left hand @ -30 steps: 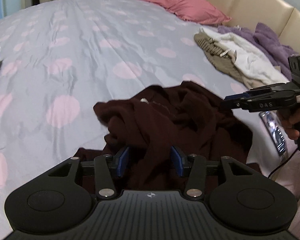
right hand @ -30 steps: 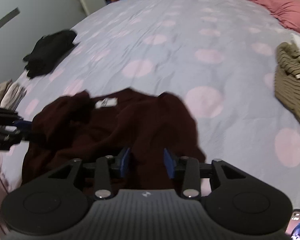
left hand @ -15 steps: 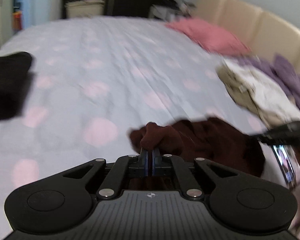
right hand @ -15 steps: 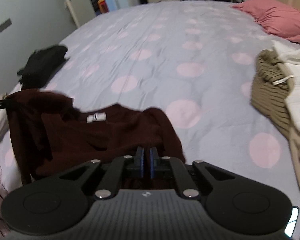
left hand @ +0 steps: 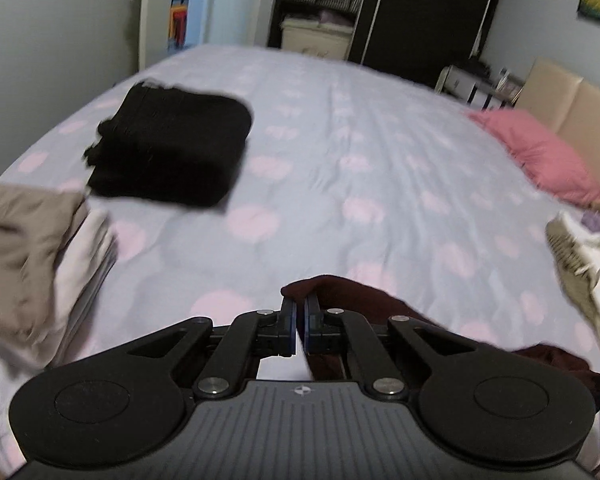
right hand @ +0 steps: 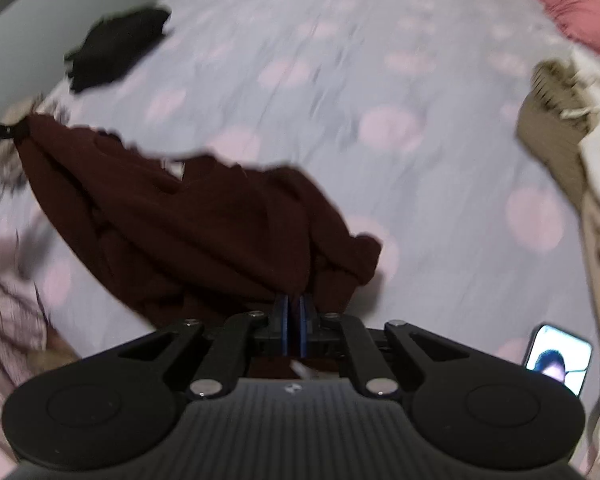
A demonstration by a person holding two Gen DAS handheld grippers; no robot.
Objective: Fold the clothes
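Left gripper (left hand: 299, 304): blue pads pressed together, pinching a bunched corner of the maroon garment (left hand: 340, 296). Right gripper (right hand: 294, 308): pads likewise clamped, a fold of the same maroon garment (right hand: 188, 232) caught between them.

Garment stretched between the two tools, hanging in loose folds above the bed (right hand: 340, 60). Far corner drawn up to the left edge of the right wrist view, at a dark tool tip there. Pale label patch just visible near the upper edge of the cloth, blurred. Lower part sagging toward the sheet; whether touching it, cannot tell.

Bed covered in a grey-lilac sheet with pink dots. Folded black garment (left hand: 168, 148) lying flat toward the far left side, well apart from the maroon one. Beige and white stack (left hand: 32, 248) at the near left edge. Pink pillow (left hand: 540, 156) at the far right by the cream headboard (left hand: 572, 100). Heap of olive striped and white clothes (right hand: 572, 128) on the right side. Phone (right hand: 558, 358) with lit screen lying on the sheet, near right of the right gripper. Dark wardrobe (left hand: 420, 12) beyond the foot of the bed.

Both views smeared by motion blur.
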